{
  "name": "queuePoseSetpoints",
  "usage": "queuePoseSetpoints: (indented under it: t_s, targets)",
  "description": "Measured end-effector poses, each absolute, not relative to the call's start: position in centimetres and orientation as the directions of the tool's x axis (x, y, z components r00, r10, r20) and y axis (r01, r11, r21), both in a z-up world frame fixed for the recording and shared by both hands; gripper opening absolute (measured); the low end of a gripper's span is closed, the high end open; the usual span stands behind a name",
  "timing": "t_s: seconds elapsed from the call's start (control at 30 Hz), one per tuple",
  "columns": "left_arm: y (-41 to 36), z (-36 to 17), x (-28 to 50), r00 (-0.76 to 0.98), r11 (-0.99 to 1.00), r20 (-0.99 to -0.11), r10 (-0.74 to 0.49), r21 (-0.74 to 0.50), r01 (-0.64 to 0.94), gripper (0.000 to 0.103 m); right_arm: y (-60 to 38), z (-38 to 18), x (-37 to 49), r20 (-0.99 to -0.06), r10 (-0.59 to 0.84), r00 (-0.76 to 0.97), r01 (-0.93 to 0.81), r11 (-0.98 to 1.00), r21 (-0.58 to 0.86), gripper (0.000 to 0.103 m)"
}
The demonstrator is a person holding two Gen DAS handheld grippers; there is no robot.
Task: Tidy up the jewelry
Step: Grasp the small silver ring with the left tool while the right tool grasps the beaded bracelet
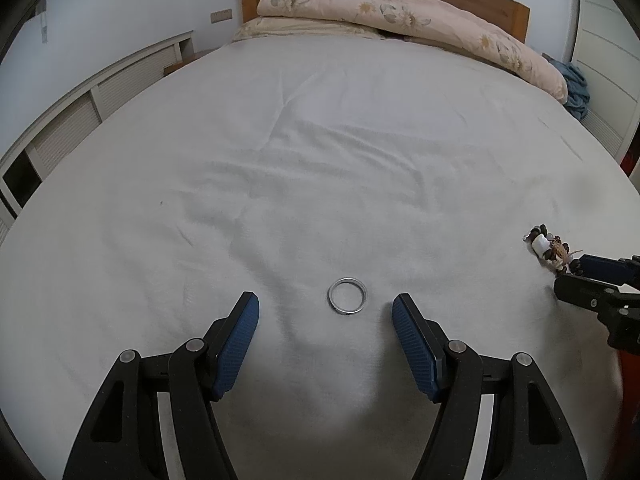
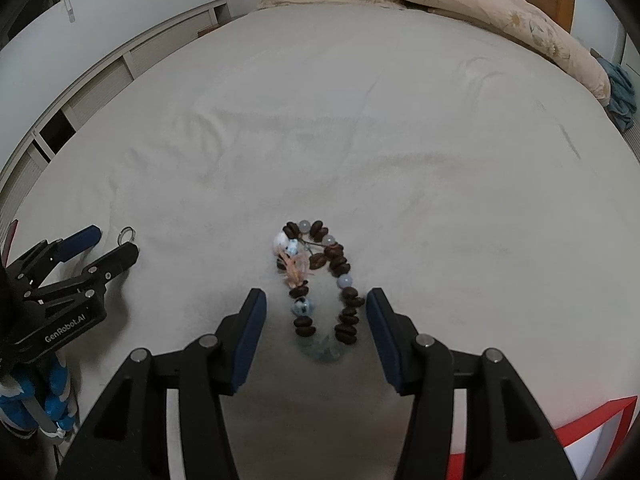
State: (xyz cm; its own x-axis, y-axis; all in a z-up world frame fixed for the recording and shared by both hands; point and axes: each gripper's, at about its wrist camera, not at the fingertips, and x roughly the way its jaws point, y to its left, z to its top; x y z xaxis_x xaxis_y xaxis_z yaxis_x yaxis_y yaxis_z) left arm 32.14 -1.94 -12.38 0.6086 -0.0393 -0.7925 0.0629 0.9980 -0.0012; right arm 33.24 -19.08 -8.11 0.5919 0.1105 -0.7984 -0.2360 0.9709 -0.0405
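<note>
near end of bead bracelet (image 2: 320, 288) blurred; red-edged object (image 2: 596, 420) cut off by the right wrist frame edge; blue cloth (image 1: 576, 88) half-hidden behind quilt (image 1: 400, 12).

Silver ring (image 1: 347, 295) lying flat on the white bedsheet (image 1: 320, 168), brown-and-pale beaded bracelet (image 2: 320, 280) looped flat, well to its right

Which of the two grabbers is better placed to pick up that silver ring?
The left gripper, I'd judge: the silver ring lies on the sheet just beyond its open fingertips. The right gripper straddles the bead bracelet instead.
</note>
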Motion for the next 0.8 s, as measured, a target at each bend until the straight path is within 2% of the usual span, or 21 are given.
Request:
queuePoseSetpoints:
  t_s: [0.57, 0.6, 0.7, 0.73, 0.8]
  targets:
    - [-1.8, -13.1, 32.6, 0.598, 0.998, -0.8, -0.056, -0.025, 0.059, 0.072, -17.7, -9.3, 34.8, -0.809, 0.103, 0.579, -0.232, 0.972, -0.042, 0.056]
    - [-1.8, -13.0, 32.6, 0.598, 0.998, -0.799, -0.061, -0.031, 0.06, 0.07, -17.7, -9.4, 34.8, -0.808, 0.105, 0.58, -0.233, 0.972, -0.041, 0.056]
    - [-1.8, -13.0, 32.6, 0.598, 0.996, -0.797, -0.081, -0.046, 0.073, 0.058, -17.6, -9.6, 35.0, -0.806, 0.11, 0.581, -0.235, 0.971, -0.037, 0.053]
    - [-1.8, -13.0, 32.5, 0.598, 0.995, -0.796, -0.089, -0.05, 0.082, 0.052, -17.7, -9.6, 34.9, -0.806, 0.112, 0.581, -0.236, 0.971, -0.035, 0.051]
    - [-2.0, -13.0, 32.5, 0.599, 0.994, -0.795, -0.097, -0.05, 0.095, 0.049, -17.7, -9.7, 34.9, -0.805, 0.116, 0.582, -0.238, 0.971, -0.033, 0.045]
